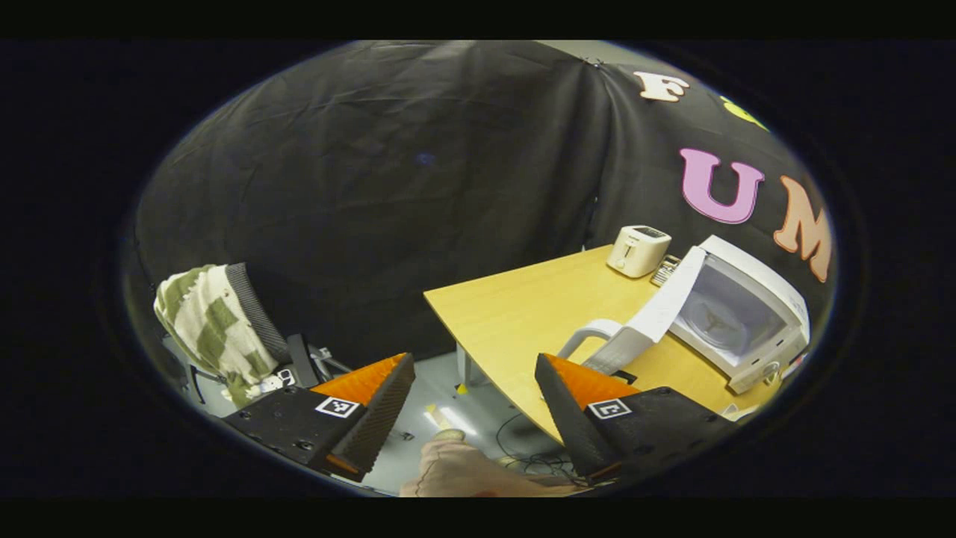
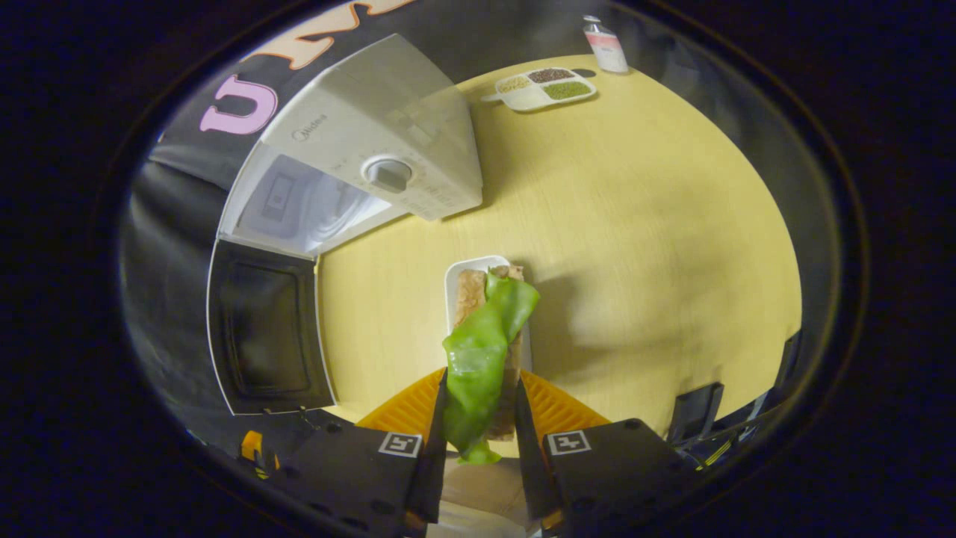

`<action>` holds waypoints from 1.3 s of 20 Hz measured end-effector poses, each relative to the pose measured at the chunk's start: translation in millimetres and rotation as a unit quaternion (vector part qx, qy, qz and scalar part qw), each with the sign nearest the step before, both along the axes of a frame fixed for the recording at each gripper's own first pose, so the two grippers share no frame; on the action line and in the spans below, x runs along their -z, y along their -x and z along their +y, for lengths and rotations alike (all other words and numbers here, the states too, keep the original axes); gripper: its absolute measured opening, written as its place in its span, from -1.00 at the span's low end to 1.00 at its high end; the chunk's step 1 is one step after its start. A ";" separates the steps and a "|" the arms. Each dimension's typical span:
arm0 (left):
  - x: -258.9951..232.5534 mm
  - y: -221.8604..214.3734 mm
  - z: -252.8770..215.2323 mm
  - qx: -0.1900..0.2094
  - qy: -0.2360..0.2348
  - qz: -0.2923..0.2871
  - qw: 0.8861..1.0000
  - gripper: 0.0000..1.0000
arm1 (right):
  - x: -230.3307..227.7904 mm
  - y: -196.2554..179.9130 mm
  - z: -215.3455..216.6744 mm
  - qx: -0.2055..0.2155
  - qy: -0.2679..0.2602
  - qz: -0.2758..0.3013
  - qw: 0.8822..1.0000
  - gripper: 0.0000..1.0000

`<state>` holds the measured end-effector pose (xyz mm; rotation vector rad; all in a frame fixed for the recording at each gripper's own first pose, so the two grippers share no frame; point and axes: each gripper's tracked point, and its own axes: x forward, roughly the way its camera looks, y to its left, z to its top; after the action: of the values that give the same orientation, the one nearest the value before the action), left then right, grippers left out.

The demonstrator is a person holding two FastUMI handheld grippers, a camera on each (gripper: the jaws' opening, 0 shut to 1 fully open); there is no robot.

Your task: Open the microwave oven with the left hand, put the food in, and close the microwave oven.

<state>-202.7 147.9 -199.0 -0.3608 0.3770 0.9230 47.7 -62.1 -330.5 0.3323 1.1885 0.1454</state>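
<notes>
The white microwave (image 1: pixel 777 288) stands on the wooden table (image 1: pixel 523 306) with its door (image 1: pixel 661 310) swung wide open and the cavity showing. My left gripper (image 1: pixel 474 362) is open, off the table's edge to the left of the door handle (image 1: pixel 590 335), with nothing between its fingers. My right gripper (image 2: pixel 482 381) is shut on the food (image 2: pixel 478 351), a sandwich with a green lettuce leaf in a white tray (image 2: pixel 464 267), held over the table in front of the microwave (image 2: pixel 388 127). Its open door (image 2: pixel 265 329) lies to the left of the food.
A white toaster (image 1: pixel 638 250) stands at the table's far corner behind the microwave. A sectioned dish of beans (image 2: pixel 541 86) and a bottle (image 2: pixel 605 45) sit at the far edge. A chair draped with a green-checked towel (image 1: pixel 205 321) stands left. A hand (image 1: pixel 463 471) shows below.
</notes>
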 end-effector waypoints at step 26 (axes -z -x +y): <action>-24.0 -110.9 142.4 0.201 -0.049 -0.024 0.978 0.89 | -56.1 -53.7 303.7 0.119 -0.253 -0.206 0.938 -0.09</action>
<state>-91.8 290.3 -174.9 -0.2058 0.3425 0.5335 101.4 241.6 -274.4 0.8518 0.6724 0.2958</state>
